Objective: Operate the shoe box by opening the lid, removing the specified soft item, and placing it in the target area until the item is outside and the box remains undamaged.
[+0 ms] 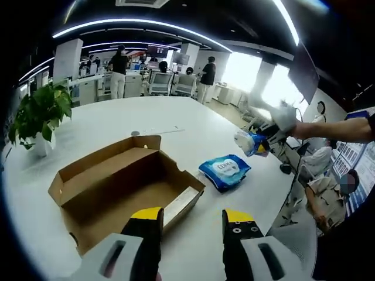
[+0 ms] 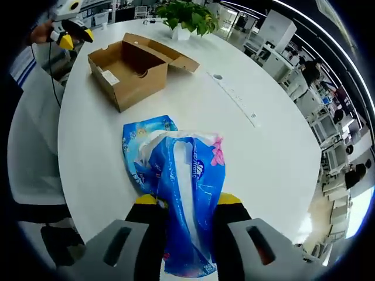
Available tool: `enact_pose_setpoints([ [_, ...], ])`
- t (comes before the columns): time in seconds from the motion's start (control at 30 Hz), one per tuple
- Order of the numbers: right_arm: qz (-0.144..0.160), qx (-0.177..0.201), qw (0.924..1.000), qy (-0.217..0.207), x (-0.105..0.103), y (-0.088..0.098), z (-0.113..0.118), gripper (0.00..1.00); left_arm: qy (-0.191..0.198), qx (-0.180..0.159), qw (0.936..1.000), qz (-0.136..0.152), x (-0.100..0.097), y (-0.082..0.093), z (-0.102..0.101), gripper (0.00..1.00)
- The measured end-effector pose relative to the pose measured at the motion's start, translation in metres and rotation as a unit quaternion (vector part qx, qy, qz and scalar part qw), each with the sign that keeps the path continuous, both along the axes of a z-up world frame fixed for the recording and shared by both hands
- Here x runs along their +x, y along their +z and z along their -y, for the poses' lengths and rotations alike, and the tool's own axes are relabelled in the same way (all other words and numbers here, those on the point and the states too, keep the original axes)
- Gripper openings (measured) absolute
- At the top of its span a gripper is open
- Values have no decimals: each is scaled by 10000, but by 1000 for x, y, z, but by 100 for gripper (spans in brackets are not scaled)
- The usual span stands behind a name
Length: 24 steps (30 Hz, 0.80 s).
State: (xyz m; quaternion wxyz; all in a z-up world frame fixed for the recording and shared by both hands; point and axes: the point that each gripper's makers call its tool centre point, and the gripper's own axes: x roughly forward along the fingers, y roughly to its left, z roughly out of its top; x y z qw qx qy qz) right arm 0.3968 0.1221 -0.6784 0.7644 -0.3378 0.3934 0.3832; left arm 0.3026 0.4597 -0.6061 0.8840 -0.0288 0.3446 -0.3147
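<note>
The brown cardboard shoe box (image 1: 120,187) lies open on the white table (image 1: 176,120), its lid flap folded back and its inside bare. My left gripper (image 1: 192,221) hovers open just in front of the box. A blue soft pack (image 1: 225,171) lies on the table to the right of the box. My right gripper (image 2: 187,205) is shut on a blue and white soft pack (image 2: 187,175), held above the table. Under it I see the lying blue pack (image 2: 137,146), and farther off the box (image 2: 126,64). The left gripper view shows the right gripper (image 1: 275,126) carrying its pack (image 1: 251,142) past the table's right edge.
A potted plant (image 1: 41,114) stands at the far left of the table. A thin white strip (image 2: 234,96) lies on the table (image 2: 275,152) beyond the box. Office chairs and a seated person (image 1: 328,187) are beside the right edge. People stand far behind.
</note>
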Motion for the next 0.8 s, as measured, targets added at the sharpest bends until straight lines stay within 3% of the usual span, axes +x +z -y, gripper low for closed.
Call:
enact_pose_setpoints([
  [0.27, -67, -240, 9997, 12, -4, -11, 34, 25, -37, 57, 10000, -62, 0, -3, 9, 41],
  [0.5, -207, -747, 9965, 323, -10, -33, 65, 26, 83, 84, 9999, -52, 4, -1, 8, 41],
  [0.8, -283, -1028, 9921, 664, -9, -50, 73, 26, 251, 144, 9995, -85, 2, -3, 5, 40],
])
